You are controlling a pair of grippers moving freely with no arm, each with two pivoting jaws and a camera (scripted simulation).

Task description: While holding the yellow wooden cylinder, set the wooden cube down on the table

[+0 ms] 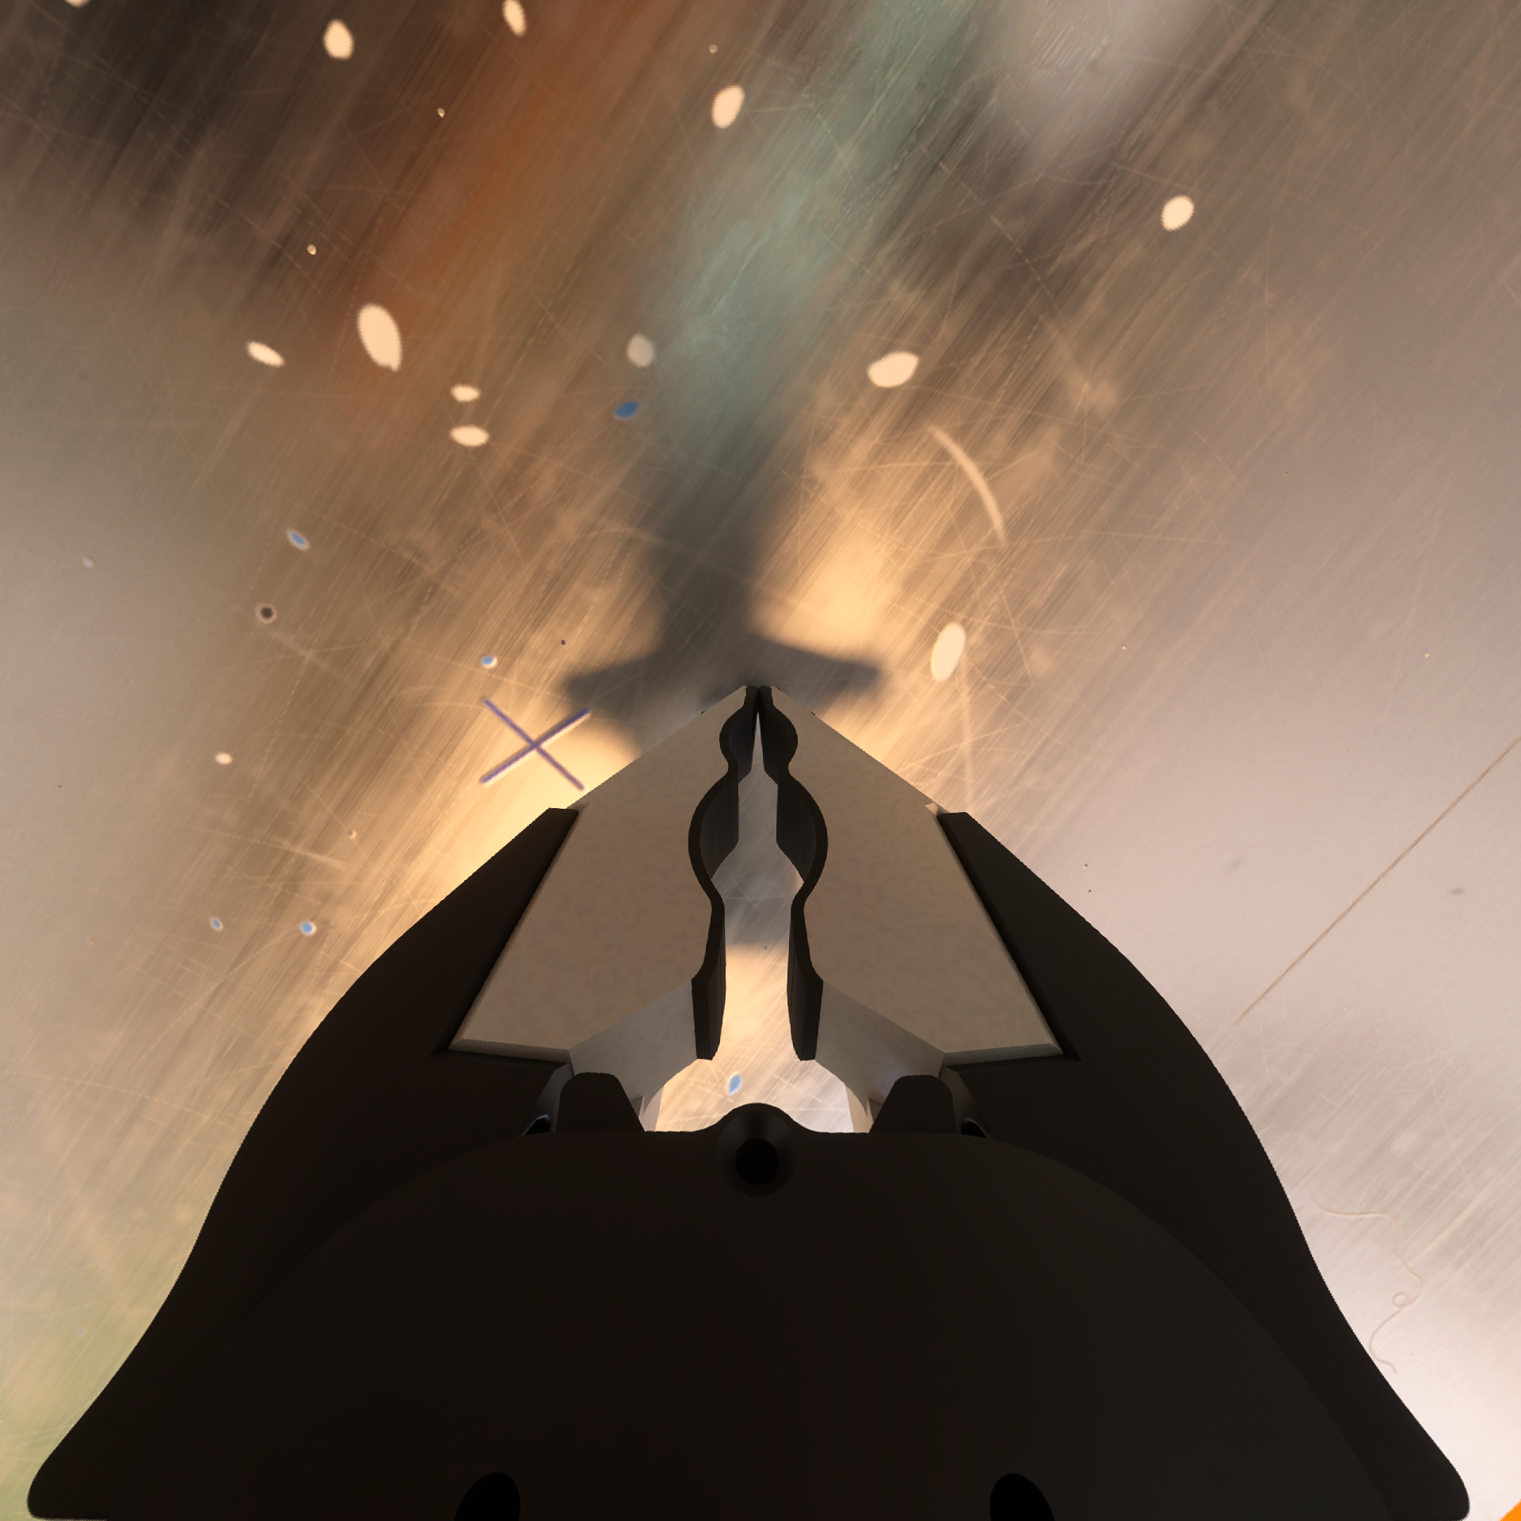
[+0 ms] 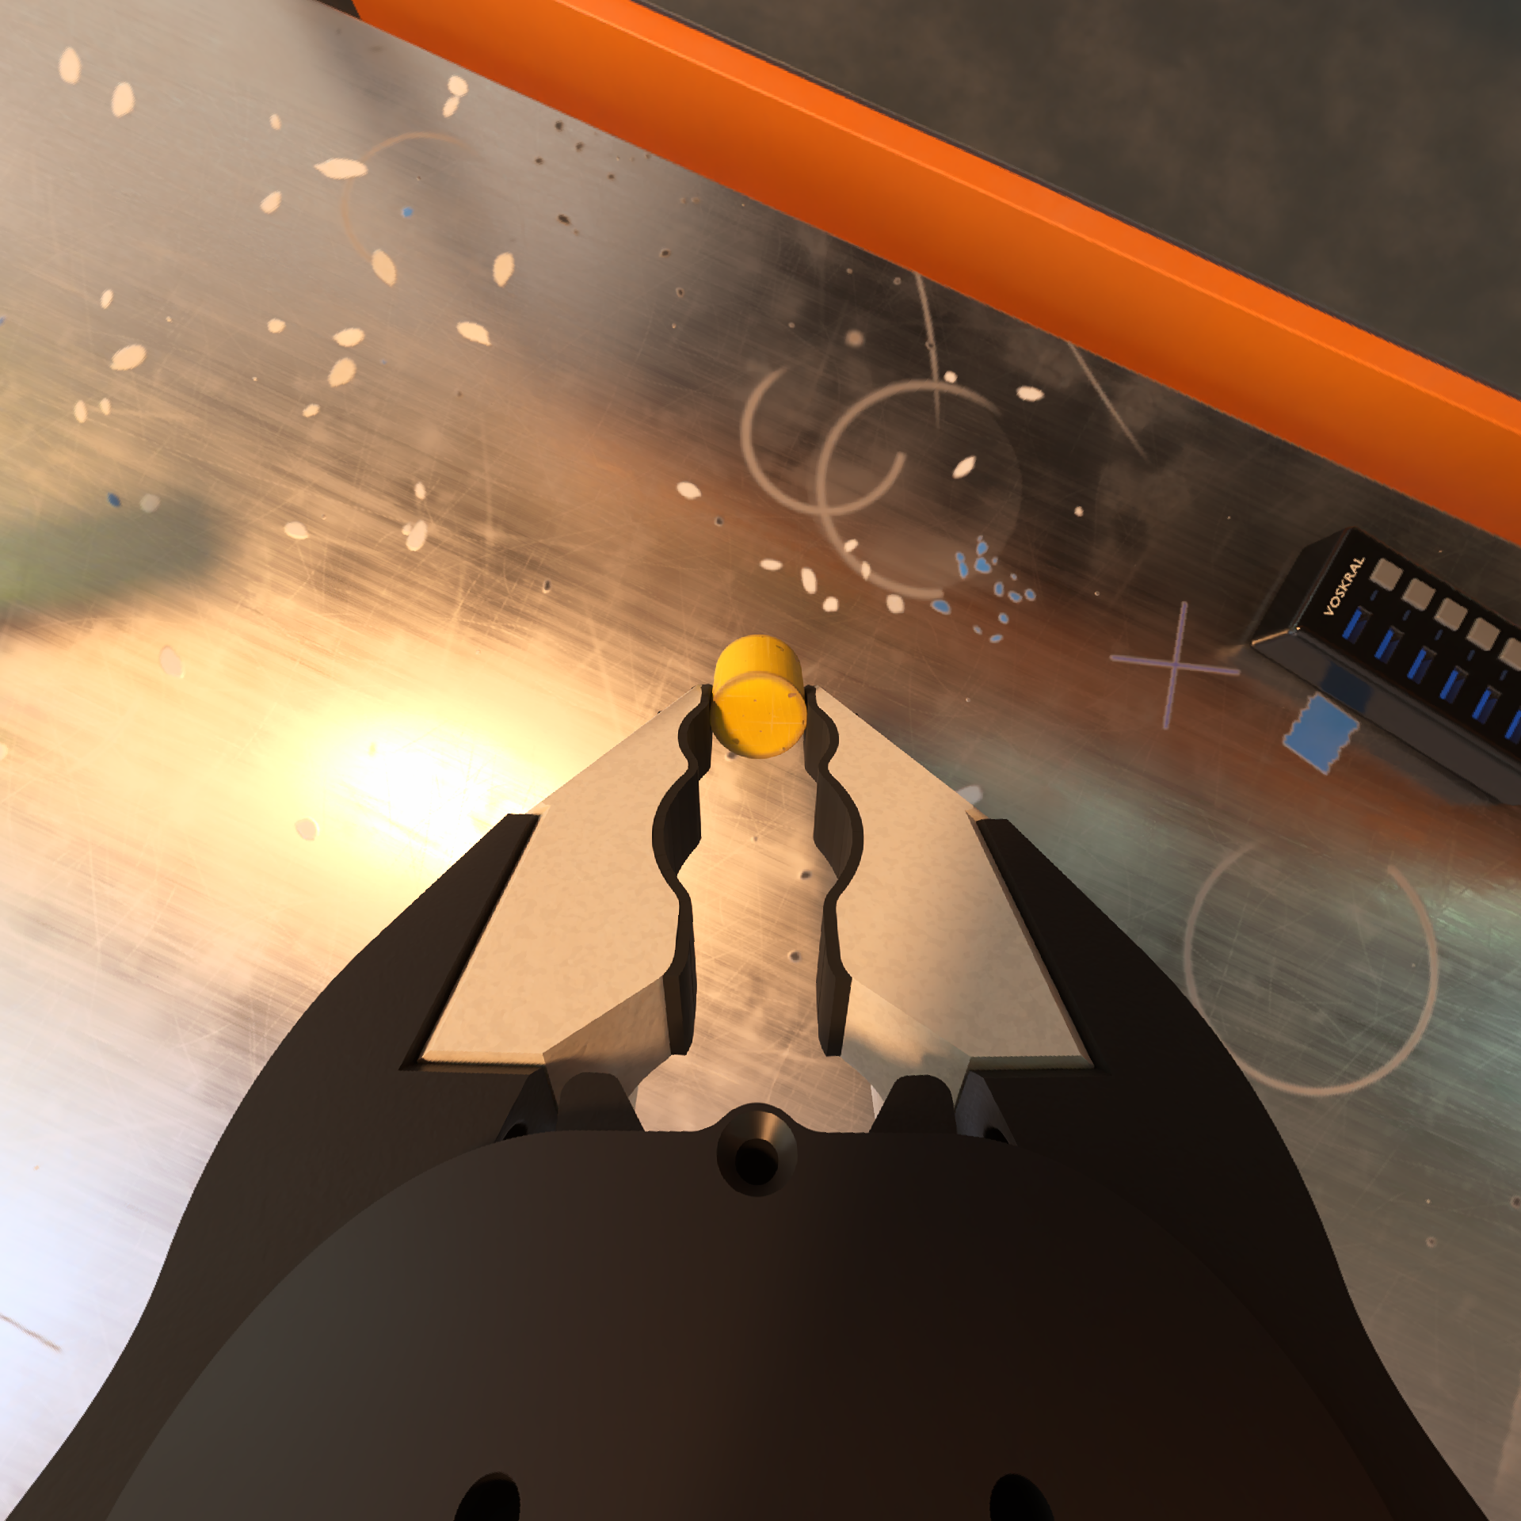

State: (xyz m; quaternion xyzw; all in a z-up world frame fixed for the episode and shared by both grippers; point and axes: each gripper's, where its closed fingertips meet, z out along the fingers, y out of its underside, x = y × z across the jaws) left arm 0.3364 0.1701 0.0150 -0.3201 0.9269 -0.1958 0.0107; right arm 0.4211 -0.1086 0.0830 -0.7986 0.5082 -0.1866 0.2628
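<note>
My right gripper point(image 2: 758, 700) is shut on the yellow wooden cylinder point(image 2: 757, 695), pinched between its fingertips above the scratched metal table point(image 2: 329, 658). One round end of the cylinder faces the camera. My left gripper point(image 1: 757, 695) is shut with its fingertips touching and nothing between them, close above the table point(image 1: 1152, 576); its shadow lies just ahead of the tips. No wooden cube shows in either view.
An orange rail point(image 2: 988, 222) runs along the table's far edge in the right wrist view. A black hub with blue ports point(image 2: 1416, 658) lies at the right, with a blue scrap point(image 2: 1321, 731) and a purple cross mark point(image 2: 1177, 665) beside it. Another purple cross point(image 1: 535, 745) is left of my left fingertips.
</note>
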